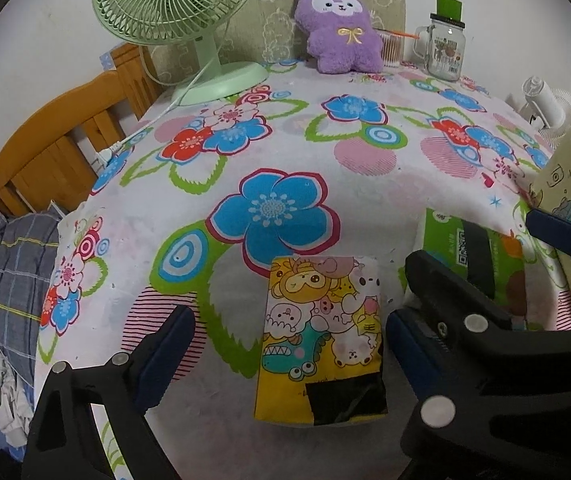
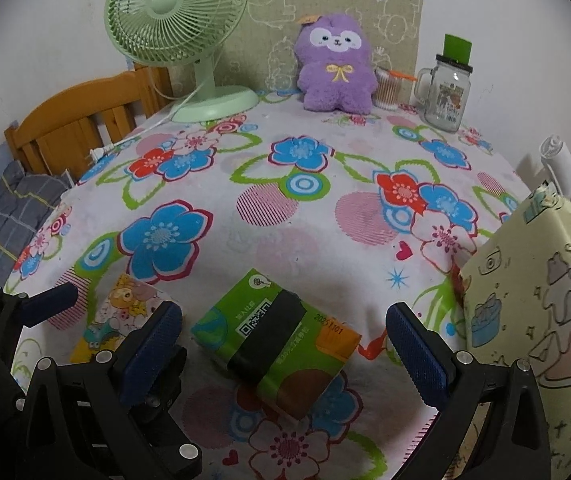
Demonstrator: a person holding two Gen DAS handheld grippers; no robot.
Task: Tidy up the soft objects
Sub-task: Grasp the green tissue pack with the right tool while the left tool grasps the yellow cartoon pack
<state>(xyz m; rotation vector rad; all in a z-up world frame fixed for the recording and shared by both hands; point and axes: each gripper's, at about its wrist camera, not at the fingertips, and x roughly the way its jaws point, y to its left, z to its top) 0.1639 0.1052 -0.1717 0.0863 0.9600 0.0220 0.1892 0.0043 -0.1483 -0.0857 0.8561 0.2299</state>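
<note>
Left tongs (image 1: 285, 344) spread wide, pads astride the yellow pack (image 1: 321, 340) and clear of it; pack flat on the floral cloth (image 1: 365, 208), near the front edge. Right tongs (image 2: 285, 340) also wide open, pads either side of the green pack (image 2: 277, 344), touching nothing. Packs side by side, near but apart, yellow one to the left.

Wide bare stretch of cloth between packs and back wall. Along the back, left to right: fan (image 2: 181, 32), purple plush (image 2: 337, 64), swab tub (image 2: 387, 88), glass mug (image 2: 445, 88). Cream box (image 2: 533, 300) hard at the right edge, close beside the green pack. Cloth falling away at the left toward a wooden headboard (image 1: 57, 136) and grey checked bedding (image 1: 13, 264).

On the green pack: QR code, black band across the middle, and a printed "20251101"; other writing too small to read. On the yellow pack: cartoon animals and a black patch at the near end. Mug label unreadable.

Only from the left wrist: crumpled white fabric (image 1: 1, 396) low at the left. Only from the right wrist: date print, and the bench running on in front of the green pack.
</note>
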